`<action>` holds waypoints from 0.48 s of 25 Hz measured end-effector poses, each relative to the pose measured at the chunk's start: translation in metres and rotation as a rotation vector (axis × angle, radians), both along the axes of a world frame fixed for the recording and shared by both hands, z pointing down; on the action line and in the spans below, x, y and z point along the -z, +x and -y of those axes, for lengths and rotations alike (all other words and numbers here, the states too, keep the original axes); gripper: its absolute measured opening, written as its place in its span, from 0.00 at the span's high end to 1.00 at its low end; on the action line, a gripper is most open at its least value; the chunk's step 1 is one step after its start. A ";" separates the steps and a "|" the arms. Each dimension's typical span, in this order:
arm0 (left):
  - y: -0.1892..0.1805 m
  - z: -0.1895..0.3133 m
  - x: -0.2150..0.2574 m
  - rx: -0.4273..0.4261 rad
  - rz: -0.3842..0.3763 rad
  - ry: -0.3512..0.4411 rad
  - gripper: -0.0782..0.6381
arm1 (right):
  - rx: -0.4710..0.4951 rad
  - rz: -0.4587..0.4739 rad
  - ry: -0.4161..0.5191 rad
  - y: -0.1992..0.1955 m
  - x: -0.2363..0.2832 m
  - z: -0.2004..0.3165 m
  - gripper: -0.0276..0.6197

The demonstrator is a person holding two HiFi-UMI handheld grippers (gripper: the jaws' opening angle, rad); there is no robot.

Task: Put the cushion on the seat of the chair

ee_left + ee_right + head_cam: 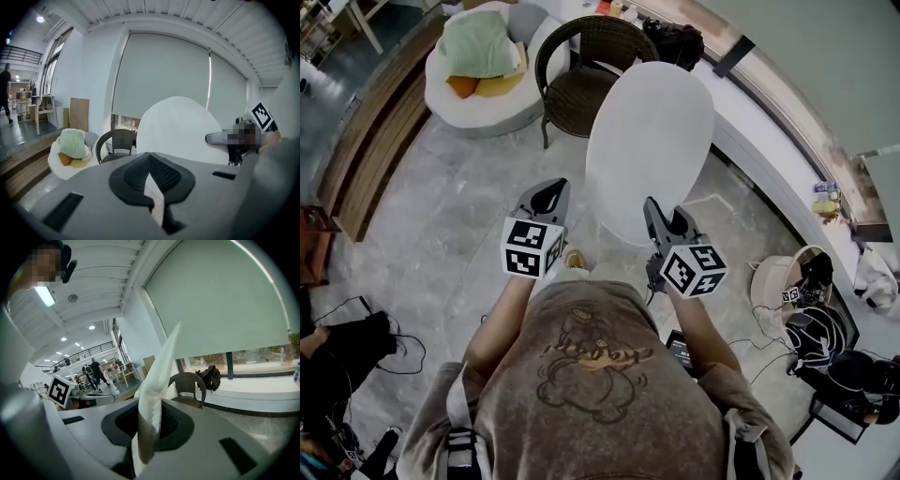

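Right gripper (146, 427): clamped on cushion (649, 141), near edge.
Left gripper (152, 185): pinched shut on white strip (154, 199).
Chair (586, 89): ahead, past the far end.

All three views toward the chair (581, 94)

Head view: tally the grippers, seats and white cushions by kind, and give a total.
Grippers: 2 (left gripper, right gripper)
Seats: 2 (wicker chair, white lounge chair)
White cushions: 1 (white cushion, held in both sets of jaws)
Total: 5
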State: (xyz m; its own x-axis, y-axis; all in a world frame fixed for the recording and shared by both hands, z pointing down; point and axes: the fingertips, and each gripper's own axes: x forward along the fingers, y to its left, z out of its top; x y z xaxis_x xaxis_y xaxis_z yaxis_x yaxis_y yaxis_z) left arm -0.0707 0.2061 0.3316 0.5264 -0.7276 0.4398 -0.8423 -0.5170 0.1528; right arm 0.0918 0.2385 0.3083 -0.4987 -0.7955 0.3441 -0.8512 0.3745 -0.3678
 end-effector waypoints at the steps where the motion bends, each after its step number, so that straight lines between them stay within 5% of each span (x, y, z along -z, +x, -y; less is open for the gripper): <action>1: 0.000 0.003 0.000 -0.002 -0.001 0.001 0.88 | -0.003 0.001 0.000 0.000 0.000 0.003 0.86; 12: 0.000 0.050 -0.002 -0.009 -0.002 -0.001 0.88 | -0.005 0.009 0.004 -0.003 0.000 0.054 0.86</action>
